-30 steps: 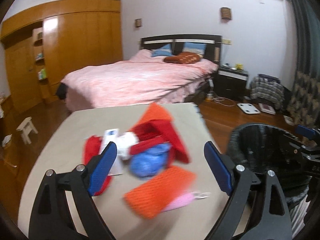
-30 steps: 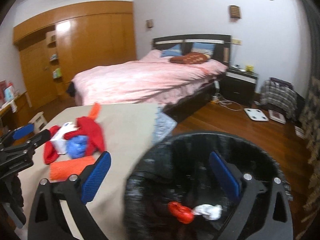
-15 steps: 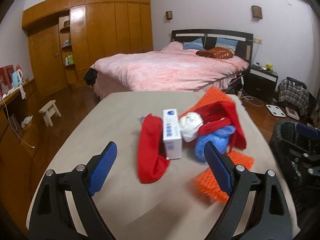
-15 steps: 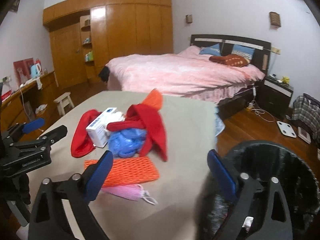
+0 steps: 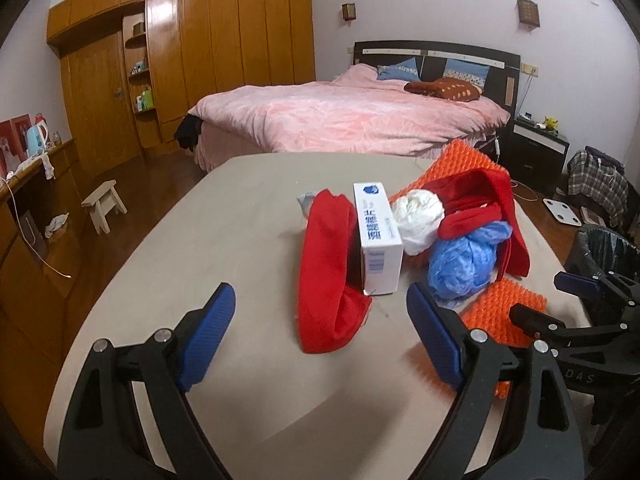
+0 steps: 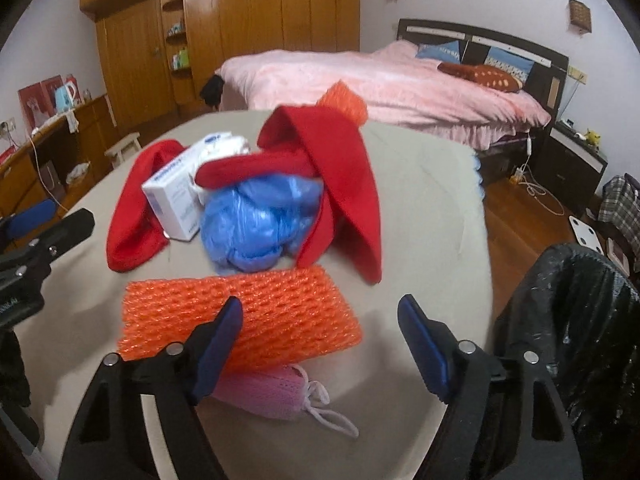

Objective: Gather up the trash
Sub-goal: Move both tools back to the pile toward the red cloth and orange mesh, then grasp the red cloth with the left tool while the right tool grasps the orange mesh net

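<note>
Looking along the left gripper [image 5: 320, 334], we see its jaws spread wide and empty above the beige table [image 5: 208, 240], facing a red cloth [image 5: 326, 280] and a white box [image 5: 378, 246]. Through the right wrist view, our right gripper [image 6: 320, 338] gapes empty over orange foam netting [image 6: 240, 316] and a pink mask [image 6: 268, 394], bin [image 6: 568, 320] at right.

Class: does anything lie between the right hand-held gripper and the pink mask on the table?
Nothing visible does. The right hand-held gripper hangs open just above the pink mask, whose far edge is tucked under the orange foam net.
</note>
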Demonstrator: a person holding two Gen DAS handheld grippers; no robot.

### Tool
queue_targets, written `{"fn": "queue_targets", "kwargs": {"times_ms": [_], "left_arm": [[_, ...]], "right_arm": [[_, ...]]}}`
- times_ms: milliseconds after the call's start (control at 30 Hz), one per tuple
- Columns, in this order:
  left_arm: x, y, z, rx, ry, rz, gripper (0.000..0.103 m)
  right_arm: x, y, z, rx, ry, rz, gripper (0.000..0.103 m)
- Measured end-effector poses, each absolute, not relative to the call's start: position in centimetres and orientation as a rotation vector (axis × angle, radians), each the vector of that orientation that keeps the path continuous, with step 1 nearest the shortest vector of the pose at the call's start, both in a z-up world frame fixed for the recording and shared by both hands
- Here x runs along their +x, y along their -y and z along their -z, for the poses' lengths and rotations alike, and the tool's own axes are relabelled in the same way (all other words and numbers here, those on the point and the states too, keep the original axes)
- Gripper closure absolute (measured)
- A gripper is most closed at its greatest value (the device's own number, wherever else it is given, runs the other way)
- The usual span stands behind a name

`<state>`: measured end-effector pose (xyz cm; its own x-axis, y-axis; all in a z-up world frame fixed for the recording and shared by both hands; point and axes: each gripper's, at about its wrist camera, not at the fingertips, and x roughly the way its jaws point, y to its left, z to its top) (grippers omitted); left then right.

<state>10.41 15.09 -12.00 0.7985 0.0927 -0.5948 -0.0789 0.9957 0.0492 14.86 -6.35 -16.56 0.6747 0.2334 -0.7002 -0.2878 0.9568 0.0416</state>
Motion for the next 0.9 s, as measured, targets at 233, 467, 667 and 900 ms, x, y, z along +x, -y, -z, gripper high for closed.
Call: {"fn": "queue_targets", "kwargs": {"times_ms": [233,467,667,900], "left_arm": [[10.8,-15.2,13.1,0.014,-0.669,-0.09,0.018],[11.8,-15.8,13.5,0.008,-0.695,-0.099,0.025],[13.7,-16.2,14.1,0.008,-0.735,-0.105,0.036],[15.6,-16.4,15.5,-0.02,-0.821,-0.06,0.072]], "right_arm": [[15.5,5.8,17.5,-0.081,-0.846,-0.346,0.05],[15.3,5.4,17.1,-0.073,-0.835,-0.413,0.091],[15.0,5.5,15.7,-0.047,-0.782,-0.432,0.091],[15.3,5.9,14.7,-0.025,-0.754,-0.432,0.091]]}}
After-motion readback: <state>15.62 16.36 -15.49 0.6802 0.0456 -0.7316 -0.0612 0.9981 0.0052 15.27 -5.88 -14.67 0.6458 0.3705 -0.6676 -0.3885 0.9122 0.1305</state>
